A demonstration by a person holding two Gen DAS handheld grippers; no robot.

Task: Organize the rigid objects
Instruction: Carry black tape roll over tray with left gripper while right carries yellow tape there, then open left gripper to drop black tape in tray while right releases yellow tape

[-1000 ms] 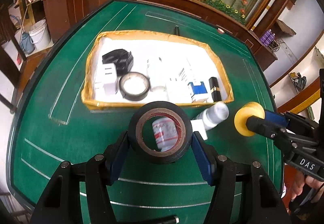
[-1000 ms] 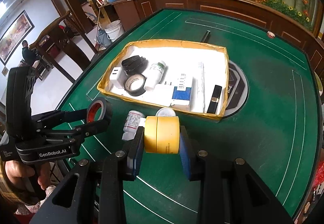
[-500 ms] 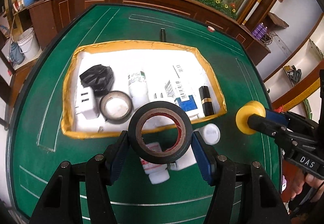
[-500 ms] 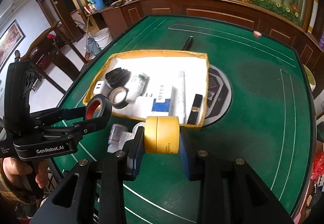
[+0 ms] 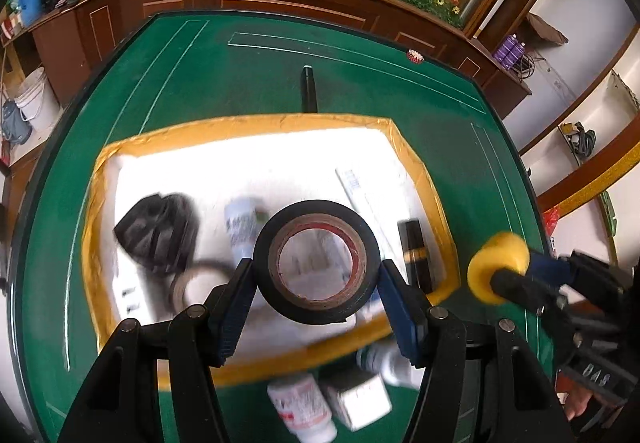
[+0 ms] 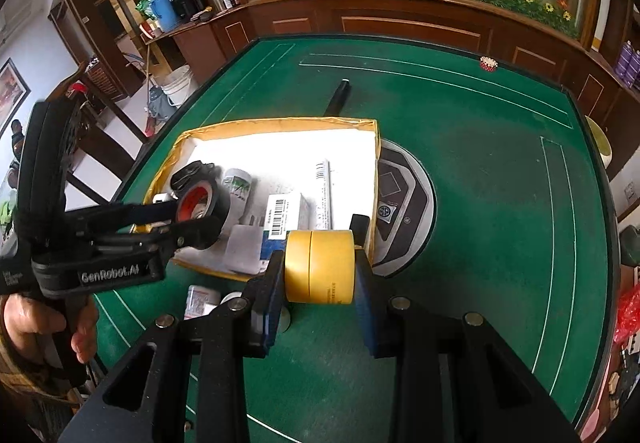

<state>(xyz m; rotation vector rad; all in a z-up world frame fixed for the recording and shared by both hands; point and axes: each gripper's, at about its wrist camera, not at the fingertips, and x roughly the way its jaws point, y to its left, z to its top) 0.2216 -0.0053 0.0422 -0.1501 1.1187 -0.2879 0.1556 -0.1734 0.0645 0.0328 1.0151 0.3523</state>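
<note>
My left gripper is shut on a black tape roll with a reddish core and holds it over the near part of the yellow-rimmed box. From the right wrist view the same black roll hangs above the box's left end. The right gripper is shut on a yellow tape roll, held by the box's near right corner. That yellow roll shows at the right in the left wrist view. A white bottle and a small carton lie on the felt in front of the box.
The box holds a black clip bundle, a white bottle, a dark tube, cartons and another tape ring. A black pen lies beyond it. A round panel sits in the green table.
Both grippers have moved forward toward the box with their rolls. The black roll, earlier above the felt and the loose bottle, now hangs over the box's inside.
</note>
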